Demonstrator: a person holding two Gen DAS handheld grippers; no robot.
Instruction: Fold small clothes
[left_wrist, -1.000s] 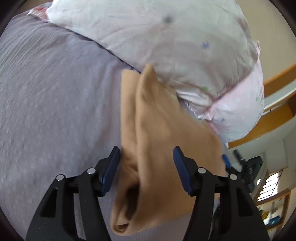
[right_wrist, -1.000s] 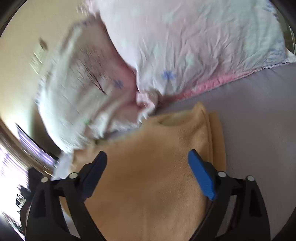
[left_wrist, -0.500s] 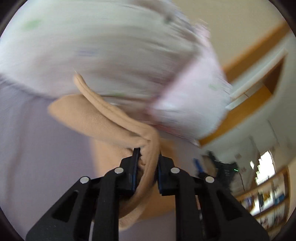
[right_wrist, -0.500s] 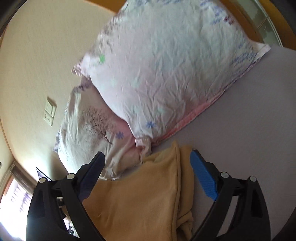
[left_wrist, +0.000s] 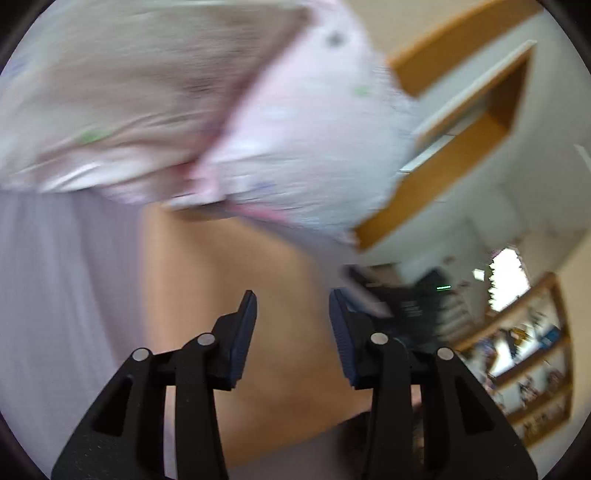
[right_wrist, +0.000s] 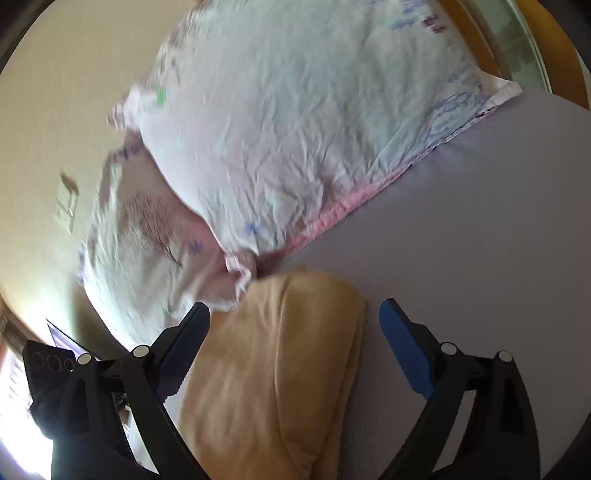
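A tan fleece garment lies folded on the lilac bed sheet, its far end against the pillows. It also shows blurred in the left wrist view. My left gripper is open above the garment, with nothing between its blue pads. My right gripper is wide open over the garment's far end, holding nothing.
Two pale floral pillows are stacked at the head of the bed, against a cream wall. They show blurred in the left wrist view. Wooden shelving and a bookcase stand beyond the bed's edge.
My left gripper closed on a fold of the garment, lifted it, and has now opened and let it go. The garment lies flatter. My right gripper stayed open and drew back.
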